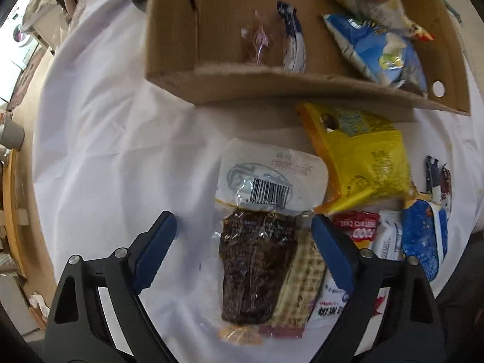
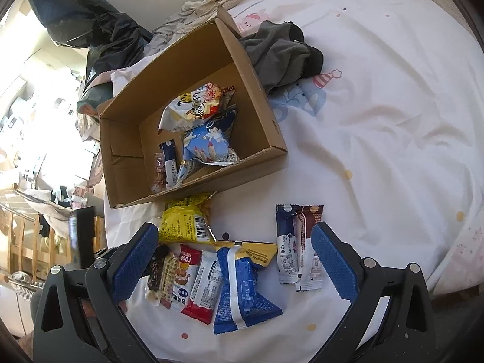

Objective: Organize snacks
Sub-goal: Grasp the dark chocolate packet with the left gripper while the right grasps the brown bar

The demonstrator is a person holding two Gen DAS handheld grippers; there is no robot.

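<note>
A cardboard box (image 1: 272,89) (image 2: 193,187) lies open on the white sheet and holds several snack packets, among them a blue bag (image 1: 378,51) (image 2: 211,142). My left gripper (image 1: 243,227) is open, its jaws on either side of a clear vacuum pack of dark brown food (image 1: 257,266), a little above it. A yellow bag (image 1: 360,163) (image 2: 184,224) lies just in front of the box. My right gripper (image 2: 234,239) is open above a row of loose packets: a blue packet (image 2: 242,290), a red and white one (image 2: 193,284), and two slim sachets (image 2: 298,248).
A grey garment (image 2: 281,51) lies beside the box's far corner. Black bags and clothes (image 2: 115,42) pile up behind the box. The bed edge drops off at left, with wooden furniture (image 2: 21,242) beyond.
</note>
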